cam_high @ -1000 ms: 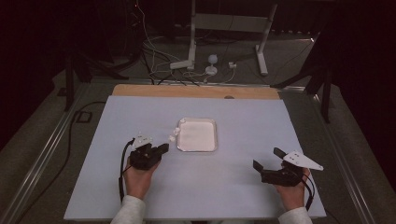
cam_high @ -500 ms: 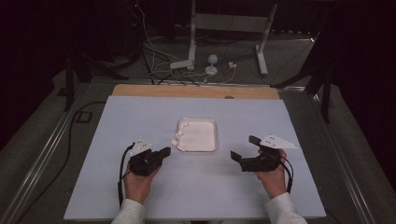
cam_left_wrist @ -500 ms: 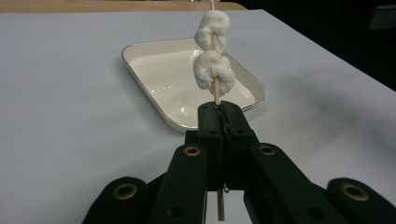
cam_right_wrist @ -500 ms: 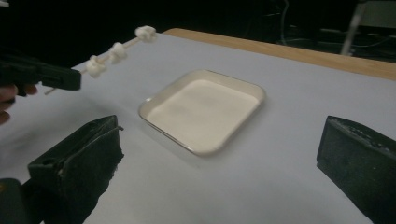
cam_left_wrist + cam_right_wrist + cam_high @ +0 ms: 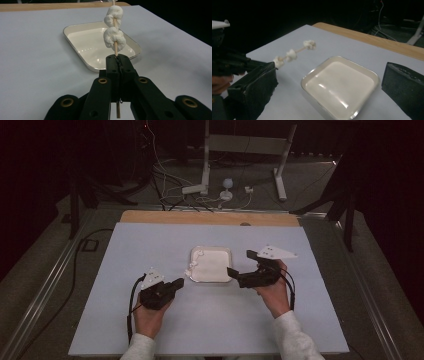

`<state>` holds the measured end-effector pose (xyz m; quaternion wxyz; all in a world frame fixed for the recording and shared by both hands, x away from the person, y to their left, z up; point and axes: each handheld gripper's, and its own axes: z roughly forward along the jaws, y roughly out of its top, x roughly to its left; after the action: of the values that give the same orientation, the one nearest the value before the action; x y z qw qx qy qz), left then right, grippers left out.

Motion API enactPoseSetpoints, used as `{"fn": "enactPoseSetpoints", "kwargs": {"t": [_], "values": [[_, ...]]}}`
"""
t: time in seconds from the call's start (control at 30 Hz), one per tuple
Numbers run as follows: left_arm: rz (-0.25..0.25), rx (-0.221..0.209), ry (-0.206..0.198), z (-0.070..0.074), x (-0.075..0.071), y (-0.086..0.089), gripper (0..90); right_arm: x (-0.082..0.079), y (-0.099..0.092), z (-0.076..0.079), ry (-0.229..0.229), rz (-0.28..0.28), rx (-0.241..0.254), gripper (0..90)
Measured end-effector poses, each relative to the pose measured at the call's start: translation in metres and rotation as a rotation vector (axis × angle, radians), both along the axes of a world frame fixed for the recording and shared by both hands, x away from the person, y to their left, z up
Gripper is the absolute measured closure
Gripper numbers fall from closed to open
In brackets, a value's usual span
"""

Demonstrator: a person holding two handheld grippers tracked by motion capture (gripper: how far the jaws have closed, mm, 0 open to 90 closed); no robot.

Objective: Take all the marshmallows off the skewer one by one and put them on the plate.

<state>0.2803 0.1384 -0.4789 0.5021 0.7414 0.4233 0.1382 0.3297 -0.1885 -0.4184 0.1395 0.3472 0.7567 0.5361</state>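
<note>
My left gripper (image 5: 178,283) is shut on a thin wooden skewer (image 5: 115,48) strung with white marshmallows (image 5: 114,38). The skewer points away from me over the near left corner of a shallow white tray (image 5: 212,249) at mid table. In the left gripper view the jaws of that gripper (image 5: 117,58) press together on the stick. My right gripper (image 5: 239,262) hovers at the tray's right edge, open, nothing between its jaws. In the right gripper view this gripper (image 5: 330,67) frames the tray (image 5: 342,59), with the skewer (image 5: 292,55) and the left gripper (image 5: 229,65) beyond.
The tray has nothing in it. The pale sheet (image 5: 150,240) covers the table, and a wooden strip (image 5: 200,217) runs along the far edge. Cables and a stand's legs (image 5: 205,185) lie on the floor behind.
My right gripper has travelled left and slightly up from the table's right front to the tray's right edge. The left gripper and its skewer have stayed almost still.
</note>
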Motion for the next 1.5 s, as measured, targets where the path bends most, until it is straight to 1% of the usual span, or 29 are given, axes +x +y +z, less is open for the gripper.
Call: {"fn": "enactPoseSetpoints", "kwargs": {"t": [0.07, 0.1, 0.17, 0.2, 0.23, 0.33, 0.37, 0.4, 0.43, 0.47, 0.5, 0.53, 0.6, 0.7, 0.73, 0.8, 0.83, 0.87, 0.9, 0.93, 1.0, 1.03, 1.07, 1.1, 1.13, 1.2, 1.3, 1.33, 1.5], "values": [[-0.005, 0.0, -0.006, 0.0, -0.001, -0.002, 89.6, 0.006, 0.013, 0.0, 0.01, 0.013, -0.015, 0.1], [-0.01, 0.001, -0.01, 0.0, -0.002, -0.002, 89.6, 0.006, 0.013, 0.0, 0.01, 0.013, -0.015, 0.1], [-0.016, 0.0, -0.019, 0.001, -0.003, -0.003, 89.6, 0.011, 0.026, 0.001, 0.032, 0.034, -0.016, 0.1], [-0.016, -0.001, -0.02, 0.001, -0.003, -0.003, 89.6, 0.011, 0.026, 0.001, 0.032, 0.034, -0.016, 0.1], [-0.017, -0.003, -0.025, 0.002, -0.003, -0.004, 89.6, 0.015, 0.032, 0.002, 0.049, 0.037, -0.005, 0.1], [-0.022, -0.004, -0.033, 0.003, -0.004, -0.004, 89.6, 0.018, 0.036, 0.003, 0.066, 0.032, 0.013, 0.1], [-0.022, -0.002, -0.036, 0.003, -0.004, -0.005, 89.6, 0.023, 0.04, 0.003, 0.097, 0.032, 0.034, 0.1], [-0.022, -0.003, -0.038, 0.003, -0.004, -0.005, 89.6, 0.026, 0.042, 0.003, 0.112, 0.033, 0.04, 0.4], [-0.022, -0.002, -0.039, 0.003, -0.004, -0.005, 89.6, 0.026, 0.042, 0.003, 0.112, 0.033, 0.04, 0.4], [-0.021, -0.005, -0.041, 0.004, -0.005, -0.005, 89.6, 0.03, 0.044, 0.004, 0.131, 0.028, 0.049, 4.1], [-0.024, -0.006, -0.041, 0.004, -0.005, -0.005, 89.6, 0.03, 0.044, 0.004, 0.131, 0.028, 0.049, 4.1], [-0.026, -0.006, -0.045, 0.004, -0.005, -0.005, 89.6, 0.034, 0.045, 0.003, 0.155, 0.03, 0.069, 6.6], [-0.025, -0.012, -0.05, 0.005, -0.006, -0.006, 89.6, 0.036, 0.046, 0.003, 0.163, 0.03, 0.066, 9.3], [-0.024, -0.018, -0.063, 0.007, -0.007, -0.006, 89.6, 0.04, 0.052, 0.004, 0.202, 0.043, 0.063, 24.3], [-0.024, -0.018, -0.063, 0.007, -0.007, -0.006, 89.6, 0.04, 0.052, 0.004, 0.202, 0.043, 0.063, 24.3], [-0.027, -0.02, -0.064, 0.006, -0.007, -0.006, 89.6, 0.043, 0.055, 0.003, 0.222, 0.036, 0.059, 33.9], [-0.029, -0.021, -0.067, 0.006, -0.007, -0.007, 89.6, 0.046, 0.058, 0.0, 0.245, 0.034, 0.071, 40.5], [-0.029, -0.021, -0.067, 0.006, -0.007, -0.007, 89.6, 0.046, 0.058, 0.0, 0.245, 0.034, 0.071, 40.5], [-0.039, -0.021, -0.074, 0.006, -0.007, -0.007, 89.6, 0.048, 0.06, -0.003, 0.277, 0.037, 0.088, 47.0], [-0.039, -0.021, -0.074, 0.006, -0.007, -0.007, 89.6, 0.05, 0.061, -0.005, 0.3, 0.033, 0.098, 50.6], [-0.05, -0.023, -0.078, 0.006, -0.007, -0.008, 89.6, 0.053, 0.062, -0.008, 0.344, 0.038, 0.124, 53.6], [-0.053, -0.023, -0.077, 0.006, -0.007, -0.008, 89.6, 0.053, 0.062, -0.008, 0.344, 0.038, 0.124, 53.6], [-0.057, -0.027, -0.079, 0.005, -0.007, -0.008, 89.6, 0.055, 0.063, -0.01, 0.362, 0.042, 0.134, 55.4], [-0.066, -0.026, -0.084, 0.005, -0.007, -0.009, 89.7, 0.057, 0.064, -0.011, 0.398, 0.059, 0.154, 59.3], [-0.066, -0.026, -0.084, 0.005, -0.007, -0.009, 89.7, 0.057, 0.065, -0.012, 0.408, 0.066, 0.154, 60.9], [-0.074, -0.021, -0.089, 0.005, -0.008, -0.01, 89.7, 0.055, 0.067, -0.011, 0.412, 0.074, 0.151, 64.6], [-0.083, -0.011, -0.087, 0.004, -0.008, -0.011, 89.9, 0.055, 0.067, -0.008, 0.418, 0.081, 0.172, 69.3], [-0.088, -0.008, -0.088, 0.003, -0.007, -0.011, 90.0, 0.055, 0.066, -0.005, 0.417, 0.084, 0.179, 72.8], [-0.101, 0.006, -0.105, 0.003, -0.008, -0.011, 90.0, 0.053, 0.064, 0.004, 0.391, 0.084, 0.17, 77.1]]}}
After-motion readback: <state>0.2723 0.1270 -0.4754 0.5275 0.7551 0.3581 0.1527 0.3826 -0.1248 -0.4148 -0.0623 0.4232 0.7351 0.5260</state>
